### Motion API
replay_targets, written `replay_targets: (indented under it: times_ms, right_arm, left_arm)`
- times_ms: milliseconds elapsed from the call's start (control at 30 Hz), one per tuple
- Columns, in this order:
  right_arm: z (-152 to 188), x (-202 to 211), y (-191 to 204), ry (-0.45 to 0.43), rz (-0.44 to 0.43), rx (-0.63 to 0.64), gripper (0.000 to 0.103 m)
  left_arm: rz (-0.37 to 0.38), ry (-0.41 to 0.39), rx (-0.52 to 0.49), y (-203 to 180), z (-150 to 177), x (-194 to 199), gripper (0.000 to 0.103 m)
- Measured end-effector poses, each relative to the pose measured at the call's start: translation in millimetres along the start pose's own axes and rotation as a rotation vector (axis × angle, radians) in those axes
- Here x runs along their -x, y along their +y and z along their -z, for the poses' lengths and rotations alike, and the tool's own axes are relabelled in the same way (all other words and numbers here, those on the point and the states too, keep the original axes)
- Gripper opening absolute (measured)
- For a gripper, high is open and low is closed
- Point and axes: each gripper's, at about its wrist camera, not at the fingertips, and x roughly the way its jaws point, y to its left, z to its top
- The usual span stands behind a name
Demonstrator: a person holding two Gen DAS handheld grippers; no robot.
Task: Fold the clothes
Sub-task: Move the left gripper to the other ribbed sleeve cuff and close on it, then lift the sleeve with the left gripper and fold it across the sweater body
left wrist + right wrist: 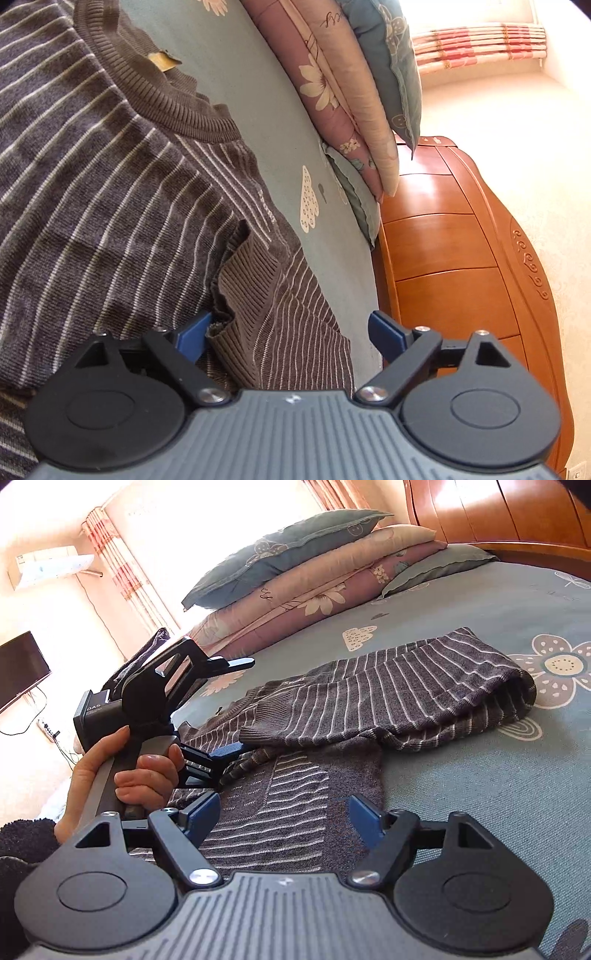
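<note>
Right gripper point(284, 818) hangs over the striped sweater point(388, 698) on the bed point(498, 812), jaws wide, nothing pinched. A hand point(125, 768) holds the left gripper point(225, 753) at the sweater's left edge. Pillows point(295, 565) are stacked by the headboard point(498, 509), TV point(20, 668) far left.

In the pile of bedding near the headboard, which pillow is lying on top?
The blue-grey flower-print pillow tops the pile, above the pink folded quilt. The other, plainer grey-blue pillow lies low beside the quilt.
</note>
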Motion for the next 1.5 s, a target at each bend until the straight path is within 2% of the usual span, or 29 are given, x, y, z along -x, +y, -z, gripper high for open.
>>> replay_targets:
  times_ms: [200, 300, 333, 400, 433, 467, 500, 533, 600, 733, 1000, 1067, 1233, 1500]
  right_arm:
    - [-1, 1, -2, -0.003, 0.008, -0.003, 0.081]
    - [-2, 1, -3, -0.006, 0.01, -0.001, 0.081]
    - [-3, 1, -3, -0.005, 0.009, -0.002, 0.081]
    - [-3, 1, -3, -0.003, 0.011, -0.002, 0.081]
    - [-3, 1, -4, -0.003, 0.014, -0.003, 0.081]
    - [-3, 1, -4, -0.002, 0.016, -0.002, 0.081]
    - [-3, 1, -3, -0.002, 0.019, -0.001, 0.081]
    - [-3, 1, -3, -0.002, 0.021, 0.0, 0.081]
    - [-3, 1, -3, -0.004, 0.022, 0.003, 0.082]
    - [-3, -1, -2, 0.001, 0.016, 0.008, 0.082]
    - [-2, -1, -5, 0.001, 0.014, 0.005, 0.082]
    - [-2, -1, -7, 0.003, 0.01, -0.003, 0.085]
    - [-2, -3, -9, 0.011, 0.011, -0.011, 0.085]
    - [-1, -3, -10, 0.016, 0.02, -0.014, 0.085]
  left_arm:
    - [-0.025, 0.033, -0.057, -6, -14, -18, 0.089]
    - [-0.08, 0.079, -0.142, -19, -18, -22, 0.086]
    - [-0.101, 0.093, -0.181, -24, -17, -23, 0.081]
    - [-0.161, 0.118, -0.266, -33, -15, -25, 0.059]
    - [-0.193, 0.128, -0.304, -37, -13, -25, 0.054]
    - [-0.214, 0.135, -0.325, -38, -13, -25, 0.043]
    - [-0.235, 0.141, -0.342, -40, -12, -25, 0.035]
    - [-0.251, 0.144, -0.346, -40, -13, -24, 0.032]
    - [-0.281, 0.141, -0.341, -39, -15, -22, 0.014]
    - [-0.33, 0.137, -0.387, -47, -11, -19, 0.003]
    - [-0.285, 0.114, -0.468, -94, -6, -14, 0.001]
    - [-0.283, 0.099, -0.499, -109, -6, -11, 0.0]
    - [-0.273, 0.046, -0.552, -138, -12, -1, 0.0]
    - [-0.321, -0.036, -0.592, -160, -33, 13, 0.0]
